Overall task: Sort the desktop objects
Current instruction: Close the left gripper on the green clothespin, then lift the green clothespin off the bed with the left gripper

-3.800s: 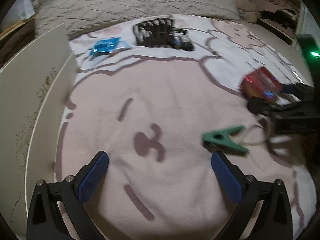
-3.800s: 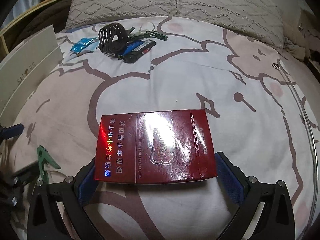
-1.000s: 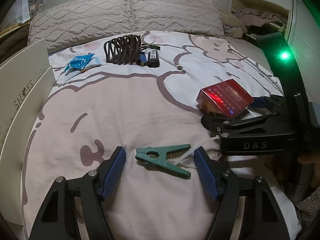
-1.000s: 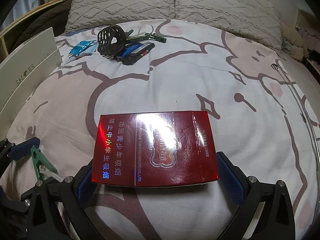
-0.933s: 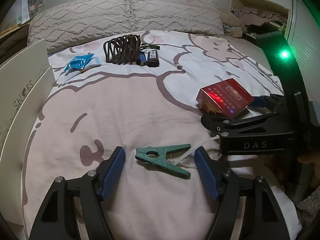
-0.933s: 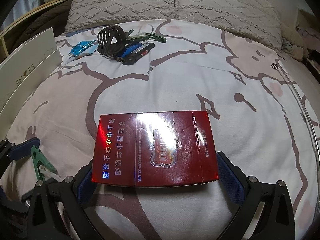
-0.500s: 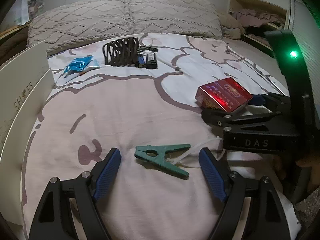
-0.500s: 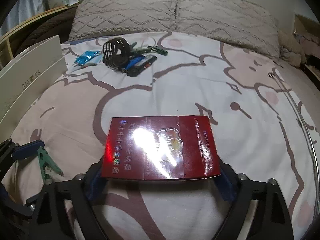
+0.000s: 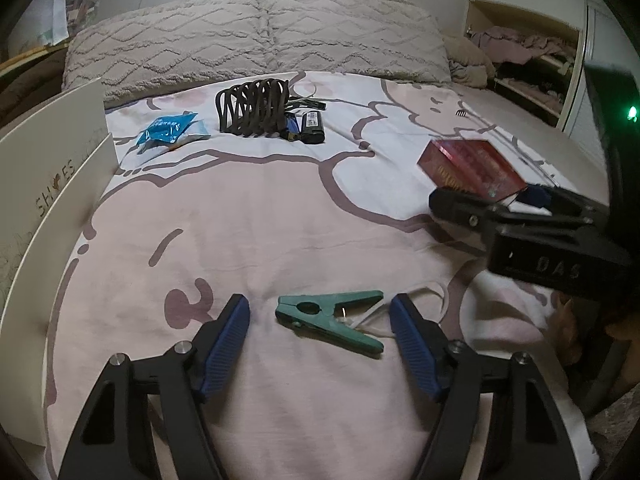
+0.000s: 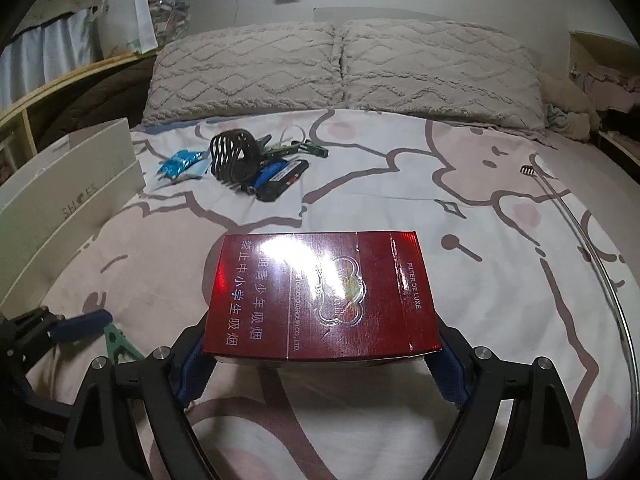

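Right gripper [image 10: 320, 356] clamped across the long sides of a glossy dark-red cigarette carton [image 10: 320, 296], held flat and clear of the pink cartoon-print bedsheet [image 10: 500, 184]; the level pose probably suits carrying it to a sorting spot. The carton's long axis runs across the right wrist view, from finger to finger, printed face upward. Left gripper [image 9: 320, 316] spread wide, straddling without touching a teal plastic clothes peg [image 9: 330, 318] lying on the sheet, seemingly poised to close on it. The peg's long axis lies across the jaw gap, pinching tip toward the left finger, splayed handles toward the right. Remaining items, a brown lattice hair claw [image 9: 252, 106] and a blue foil sachet [image 9: 168, 130], are grouped near the pillows.
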`<state>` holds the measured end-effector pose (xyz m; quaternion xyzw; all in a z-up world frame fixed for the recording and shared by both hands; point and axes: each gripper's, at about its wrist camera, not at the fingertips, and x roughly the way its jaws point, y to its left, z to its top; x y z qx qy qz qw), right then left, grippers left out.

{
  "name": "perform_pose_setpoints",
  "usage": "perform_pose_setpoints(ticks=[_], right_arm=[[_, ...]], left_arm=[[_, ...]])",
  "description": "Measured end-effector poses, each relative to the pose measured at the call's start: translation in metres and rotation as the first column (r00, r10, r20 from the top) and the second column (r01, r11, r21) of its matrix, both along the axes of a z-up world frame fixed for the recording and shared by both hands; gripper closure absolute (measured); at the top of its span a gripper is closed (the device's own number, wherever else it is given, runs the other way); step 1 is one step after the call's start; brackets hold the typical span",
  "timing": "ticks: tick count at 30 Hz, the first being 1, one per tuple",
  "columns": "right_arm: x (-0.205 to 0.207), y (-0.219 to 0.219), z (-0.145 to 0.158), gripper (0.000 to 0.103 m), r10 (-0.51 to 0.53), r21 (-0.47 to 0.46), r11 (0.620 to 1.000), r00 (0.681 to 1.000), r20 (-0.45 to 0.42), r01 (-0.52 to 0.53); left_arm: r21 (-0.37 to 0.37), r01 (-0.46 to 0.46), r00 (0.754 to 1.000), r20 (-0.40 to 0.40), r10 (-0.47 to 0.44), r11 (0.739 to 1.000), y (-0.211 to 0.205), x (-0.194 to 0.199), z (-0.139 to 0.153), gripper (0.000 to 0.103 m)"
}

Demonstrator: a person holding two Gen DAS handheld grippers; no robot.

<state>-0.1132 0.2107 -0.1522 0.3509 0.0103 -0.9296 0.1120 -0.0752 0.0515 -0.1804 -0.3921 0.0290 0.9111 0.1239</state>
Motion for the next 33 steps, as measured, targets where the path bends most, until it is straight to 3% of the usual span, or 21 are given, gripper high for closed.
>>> perform_pose_setpoints(ticks=[8, 13, 24, 26, 33], right_arm=[[-0.001, 0.003, -0.001, 0.013, -0.006, -0.012, 1.0, 1.0, 0.003, 0.006], [0.0, 0.002, 0.0, 0.013, -0.004, -0.008, 1.0, 1.0, -0.003, 0.004], [0.0, 0.001, 0.002, 0.013, 0.0, -0.012, 1.0, 1.0, -0.007, 0.0], [0.001, 0.001, 0.002, 0.013, 0.001, -0.012, 1.0, 1.0, -0.007, -0.001], [0.001, 0.003, 0.006, 0.013, 0.001, -0.028, 1.0, 1.0, -0.011, -0.001]], left_arm=[[-0.006, 0.038, 0.999, -0.013, -0.038, 0.999, 0.005, 0.002, 0.002, 0.053], [0.069, 0.039, 0.999, 0.004, -0.039, 0.997, -0.004, 0.0, 0.004, 0.053], [0.093, 0.042, 0.999, 0.004, -0.043, 0.995, -0.006, 0.002, 0.008, 0.054], [0.093, 0.044, 0.999, 0.001, -0.044, 0.995, -0.006, 0.003, 0.01, 0.069], [0.095, 0.05, 0.999, 0.003, -0.05, 0.994, -0.005, 0.002, 0.011, 0.069]])
